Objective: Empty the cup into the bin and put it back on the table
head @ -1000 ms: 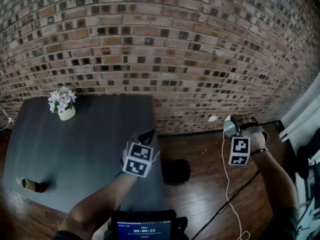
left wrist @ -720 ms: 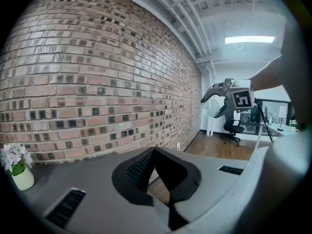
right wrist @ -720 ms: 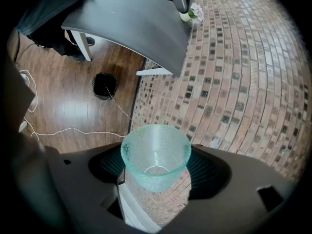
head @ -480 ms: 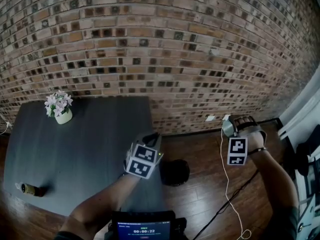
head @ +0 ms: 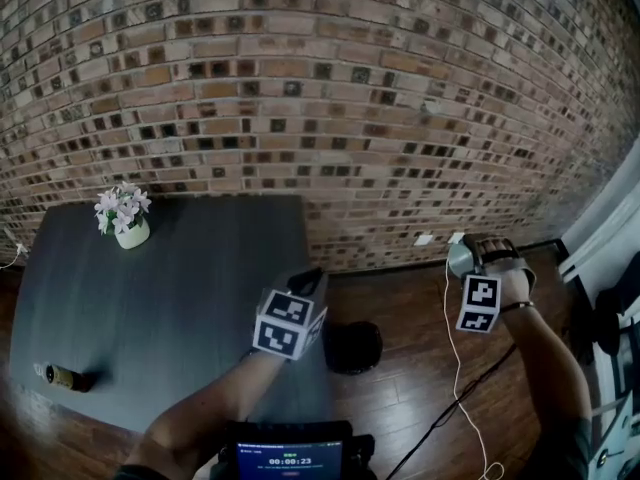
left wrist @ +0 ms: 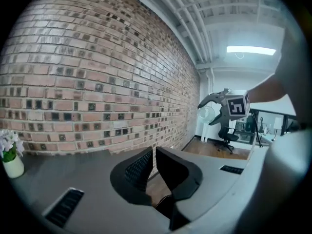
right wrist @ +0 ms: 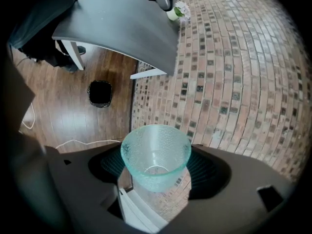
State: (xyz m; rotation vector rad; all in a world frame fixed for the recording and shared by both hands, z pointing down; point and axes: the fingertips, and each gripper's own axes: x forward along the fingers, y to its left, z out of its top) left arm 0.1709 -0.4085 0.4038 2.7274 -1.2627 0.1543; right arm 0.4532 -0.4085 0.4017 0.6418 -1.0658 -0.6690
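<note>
Gripping a clear dimpled plastic cup (right wrist: 155, 155) in the right gripper (right wrist: 156, 165), out over the wooden floor (right wrist: 58, 113) by the brick wall (right wrist: 234, 82), well apart from the small black bin (right wrist: 100, 93). Holding left gripper (left wrist: 153, 152) closed, empty.

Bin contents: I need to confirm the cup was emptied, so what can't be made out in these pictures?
- Inside of the bin: a dark blot in the head view and right gripper view, too small to see contents.
- Cup in the head view: a pale patch mostly behind the right gripper.
- Small object on the table's near left corner: head view, too small and dim to identify.
</note>
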